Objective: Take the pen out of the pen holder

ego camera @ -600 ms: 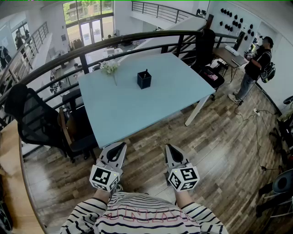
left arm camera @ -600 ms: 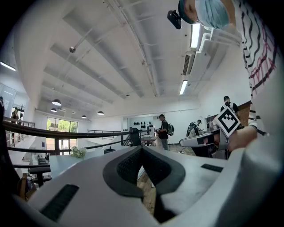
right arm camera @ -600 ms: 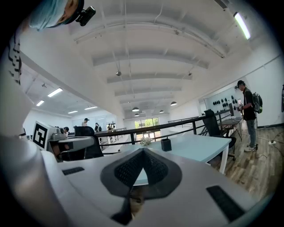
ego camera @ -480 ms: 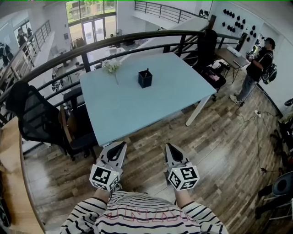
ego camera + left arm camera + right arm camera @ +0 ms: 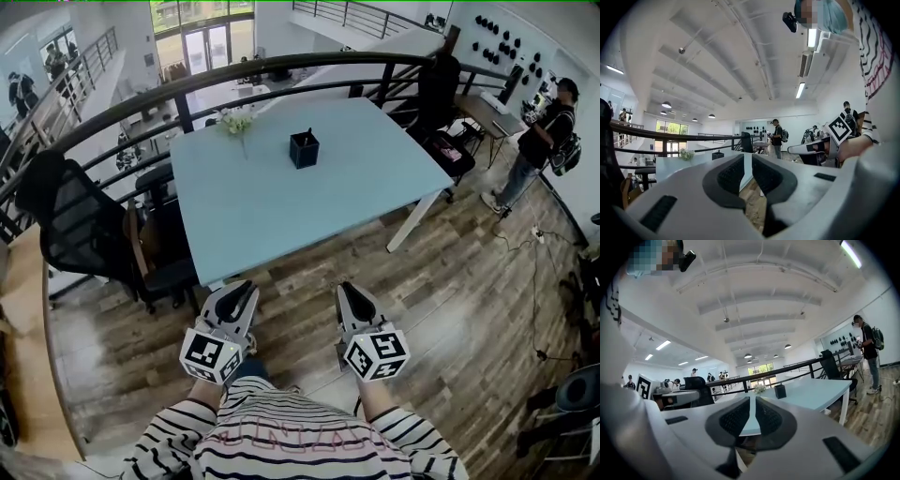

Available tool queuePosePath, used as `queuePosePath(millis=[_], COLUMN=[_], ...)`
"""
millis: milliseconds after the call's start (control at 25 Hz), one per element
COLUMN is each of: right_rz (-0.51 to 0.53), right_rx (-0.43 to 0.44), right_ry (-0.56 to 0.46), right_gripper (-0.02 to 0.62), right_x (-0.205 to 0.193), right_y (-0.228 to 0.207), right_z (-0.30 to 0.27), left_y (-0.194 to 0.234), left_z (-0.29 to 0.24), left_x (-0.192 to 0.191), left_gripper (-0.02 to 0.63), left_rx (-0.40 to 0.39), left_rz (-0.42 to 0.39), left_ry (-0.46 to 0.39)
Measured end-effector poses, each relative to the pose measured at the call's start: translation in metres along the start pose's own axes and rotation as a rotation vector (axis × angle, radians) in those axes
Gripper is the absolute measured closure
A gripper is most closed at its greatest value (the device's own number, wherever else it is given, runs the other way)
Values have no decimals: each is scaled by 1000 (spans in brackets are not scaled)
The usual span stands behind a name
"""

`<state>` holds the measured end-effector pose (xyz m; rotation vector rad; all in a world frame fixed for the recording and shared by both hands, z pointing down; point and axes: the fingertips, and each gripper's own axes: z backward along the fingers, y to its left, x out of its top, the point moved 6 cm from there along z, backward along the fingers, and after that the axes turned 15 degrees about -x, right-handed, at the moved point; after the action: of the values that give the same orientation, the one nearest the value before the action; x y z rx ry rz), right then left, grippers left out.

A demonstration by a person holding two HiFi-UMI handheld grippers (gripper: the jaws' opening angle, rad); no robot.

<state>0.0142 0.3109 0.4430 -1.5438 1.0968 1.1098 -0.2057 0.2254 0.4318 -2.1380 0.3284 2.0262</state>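
The pen (image 5: 308,132) stands up out of the top of the black pen holder (image 5: 303,151), so its long way runs up and down. It looks very small from here. The pen holder sits on the blue tabletop (image 5: 281,220), close to the far edge and about halfway along it. The little bunch of flowers (image 5: 234,122) is nearer the far left corner.

You are not at the table yet. Both of your claws hang over the wood floor, on your side of the near edge. The pen is straight ahead and well apart from them.

Your left gripper (image 5: 246,289) is closed with nothing in it. Your right gripper (image 5: 349,291) is closed and empty too.

The pen holder lies about in the middle between your two hands, so neither one looks clearly nearer. I think you will have to step up to the near edge, reach across the tabletop, and open a claw before you can pinch the pen and lift it straight up.
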Motion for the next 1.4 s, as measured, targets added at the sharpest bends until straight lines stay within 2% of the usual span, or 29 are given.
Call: queuePosePath(millis=[120,160,240,280,680,960,1120,1400], right_rz=[-26,-40,-56,-58,-58,-87,-94,-92], right_rx=[1,1,1,-1,-52,-79,-88,-80], right_ry=[0,0,2,4,20,28,22,35], right_gripper=[557,537,432,431,431,431,431,431], right_x=[1,2,4,6,34,41,46,51], right_y=[-8,-11,-15,-17,-31,-30,-29,-39], right_z=[-14,-21,-40,-51,-174,-257,-292,-346], left_y=[9,13,28,38,158,233,263,300], left_z=[-17,-23,-37,-44,-124,-157,-172,-198], left_x=[-1,-2,-6,-7,1,-1,2,-11], left_gripper=[575,561,423,417,417,417,417,417], left_rx=[-16,-27,-47,-52,-86,-112,-132,-113], left_rz=[8,11,25,32,51,58,52,85], left_ry=[5,8,13,14,11,34,38,52])
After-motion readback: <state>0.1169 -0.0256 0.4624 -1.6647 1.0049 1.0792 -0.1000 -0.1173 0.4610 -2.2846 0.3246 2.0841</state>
